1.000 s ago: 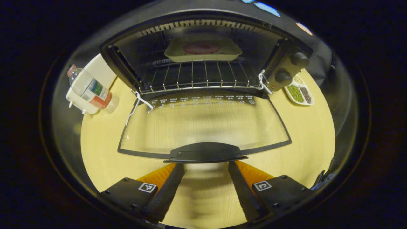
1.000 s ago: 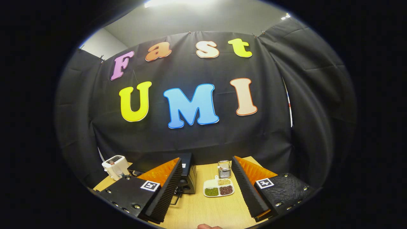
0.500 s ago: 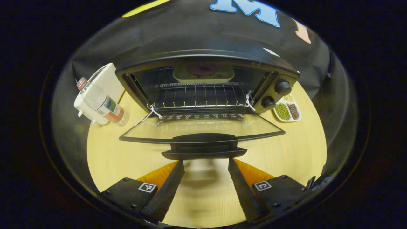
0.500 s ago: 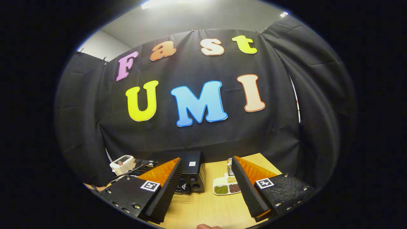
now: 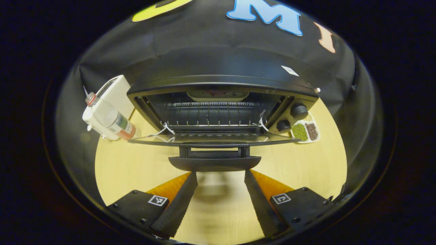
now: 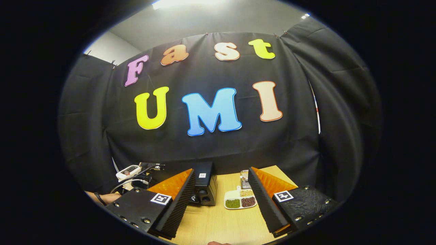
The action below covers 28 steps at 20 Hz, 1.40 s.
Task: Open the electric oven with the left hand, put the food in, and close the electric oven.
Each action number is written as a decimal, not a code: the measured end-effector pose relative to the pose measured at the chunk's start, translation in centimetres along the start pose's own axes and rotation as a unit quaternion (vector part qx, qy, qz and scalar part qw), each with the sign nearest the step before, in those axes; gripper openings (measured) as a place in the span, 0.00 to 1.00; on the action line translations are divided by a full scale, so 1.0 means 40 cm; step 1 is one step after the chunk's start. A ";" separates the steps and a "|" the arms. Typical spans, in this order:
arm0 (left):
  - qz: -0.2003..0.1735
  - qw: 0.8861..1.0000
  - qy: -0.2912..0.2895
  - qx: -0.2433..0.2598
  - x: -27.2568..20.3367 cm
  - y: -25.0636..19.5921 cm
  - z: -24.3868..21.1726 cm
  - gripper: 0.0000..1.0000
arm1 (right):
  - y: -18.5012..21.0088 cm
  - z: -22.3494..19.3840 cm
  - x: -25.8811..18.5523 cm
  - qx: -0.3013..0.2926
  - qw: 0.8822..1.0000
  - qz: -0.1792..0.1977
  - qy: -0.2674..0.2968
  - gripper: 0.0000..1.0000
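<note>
Lower than a second ago, the left gripper view now meets the oven door point(image 5: 214, 139) almost edge-on, where before it looked down through the glass. The left gripper point(image 5: 218, 204) has its two fingers spread apart, gripping nothing, just below the door handle point(image 5: 214, 162) and not touching it. Beyond the handle, the door hangs flat and open in front of the electric oven point(image 5: 221, 85), one black box with two knobs point(image 5: 299, 111) on its right side. Inside, one wire rack point(image 5: 211, 117) spans the cavity, and one pale tray of food point(image 5: 217, 95) sits at the back, half hidden by the oven's top edge. White string is tied at each front corner of the rack. Left of the oven, one plastic bottle point(image 5: 110, 117) leans against a white appliance point(image 5: 110, 93); right of it lies one divided dish of beans point(image 5: 305, 130) on the wooden table point(image 5: 136, 170).

In the right gripper view, the right gripper point(image 6: 221, 204) also stands apart and empty, raised above the table with the oven, dish and a small jar point(image 6: 244, 175) beyond its fingers. A person's forearm point(image 6: 102, 197) shows at the left.
</note>
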<state>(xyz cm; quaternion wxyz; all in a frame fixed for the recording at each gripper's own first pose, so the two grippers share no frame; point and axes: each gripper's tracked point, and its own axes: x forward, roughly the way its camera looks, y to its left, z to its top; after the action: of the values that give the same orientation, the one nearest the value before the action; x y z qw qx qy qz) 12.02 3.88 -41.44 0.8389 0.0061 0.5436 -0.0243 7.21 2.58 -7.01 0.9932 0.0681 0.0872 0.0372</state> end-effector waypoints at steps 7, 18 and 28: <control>0.004 0.999 -0.022 -0.027 -0.010 0.006 0.056 0.95 | -0.008 -0.027 0.008 0.006 1.000 0.004 0.015 0.94; -0.053 0.972 -0.222 -0.059 -0.313 -0.089 0.229 0.99 | 0.007 0.016 0.004 -0.013 1.000 0.027 -0.003 0.94; -0.023 0.855 -0.518 -0.007 -0.902 -0.099 0.346 0.97 | 0.078 0.221 -0.003 -0.025 0.996 0.048 -0.069 0.94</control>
<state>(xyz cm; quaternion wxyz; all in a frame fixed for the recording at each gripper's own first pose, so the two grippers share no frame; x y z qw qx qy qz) 9.74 0.63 -2.79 0.9984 -0.0259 0.0303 -0.0390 8.49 4.50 2.08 0.9953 0.0502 0.0142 0.0821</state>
